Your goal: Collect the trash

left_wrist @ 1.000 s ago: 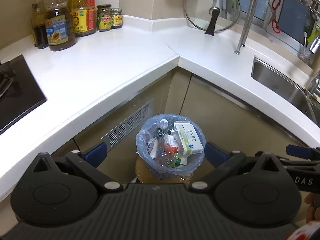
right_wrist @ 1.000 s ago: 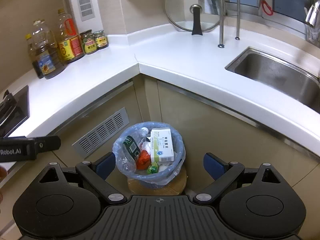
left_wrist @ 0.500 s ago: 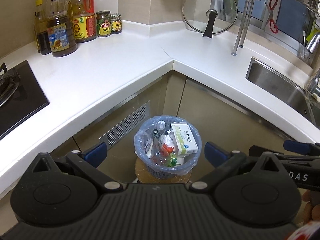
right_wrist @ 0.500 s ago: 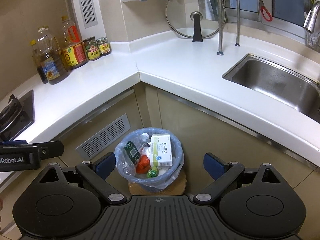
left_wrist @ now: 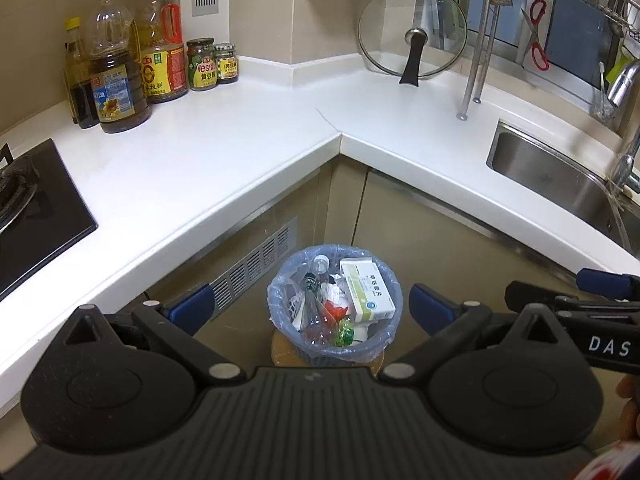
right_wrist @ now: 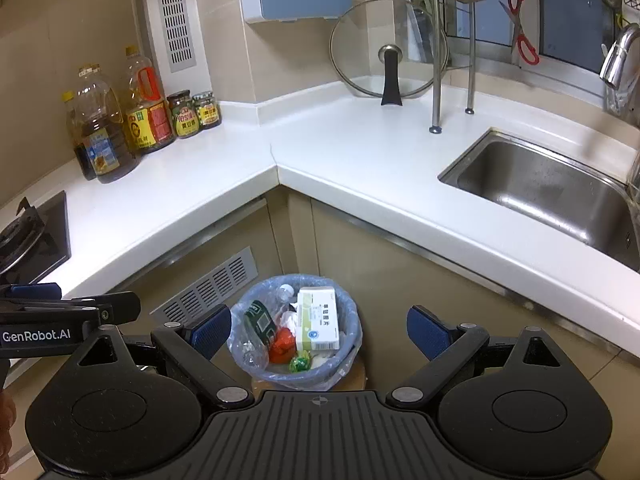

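Down on the floor, the trash bin [left_wrist: 334,304] stands against the corner cabinets, below the white countertop [left_wrist: 240,148], its blue liner full; a white medicine box [left_wrist: 367,291] lies on top. Above it the left gripper [left_wrist: 312,308] and right gripper [right_wrist: 319,330] hang with jaws spread wide, holding nothing. On the countertop stand oil bottles [left_wrist: 120,76], a glass lid [left_wrist: 412,32] and a sink [right_wrist: 548,188].
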`<action>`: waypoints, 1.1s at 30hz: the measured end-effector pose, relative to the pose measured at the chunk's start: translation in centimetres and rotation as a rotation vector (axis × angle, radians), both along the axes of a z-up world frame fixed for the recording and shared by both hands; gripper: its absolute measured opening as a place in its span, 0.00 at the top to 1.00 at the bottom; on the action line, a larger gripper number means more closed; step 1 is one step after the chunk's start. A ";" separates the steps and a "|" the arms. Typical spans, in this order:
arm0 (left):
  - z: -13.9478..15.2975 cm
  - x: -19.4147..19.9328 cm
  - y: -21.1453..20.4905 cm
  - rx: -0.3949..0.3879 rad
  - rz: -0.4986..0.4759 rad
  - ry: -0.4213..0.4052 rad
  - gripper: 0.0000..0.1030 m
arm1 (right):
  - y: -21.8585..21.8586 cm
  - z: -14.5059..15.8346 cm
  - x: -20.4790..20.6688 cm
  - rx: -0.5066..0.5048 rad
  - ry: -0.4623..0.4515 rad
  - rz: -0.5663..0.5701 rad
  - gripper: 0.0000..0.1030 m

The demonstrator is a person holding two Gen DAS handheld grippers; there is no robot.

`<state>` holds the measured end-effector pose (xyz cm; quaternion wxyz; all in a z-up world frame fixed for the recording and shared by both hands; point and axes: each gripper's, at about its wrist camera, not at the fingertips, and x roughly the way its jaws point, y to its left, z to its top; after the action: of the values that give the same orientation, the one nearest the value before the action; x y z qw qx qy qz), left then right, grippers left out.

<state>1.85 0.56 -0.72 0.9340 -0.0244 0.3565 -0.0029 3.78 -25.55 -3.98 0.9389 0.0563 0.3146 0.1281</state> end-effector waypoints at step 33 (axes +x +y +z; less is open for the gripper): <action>1.0 0.4 0.2 0.003 0.015 -0.031 0.00 | -0.4 1.1 0.9 0.009 -0.032 0.009 0.09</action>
<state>2.20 0.73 0.27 0.9395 -0.0259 0.3417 0.0043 4.65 -25.96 -2.89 0.9430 0.0570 0.2992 0.1344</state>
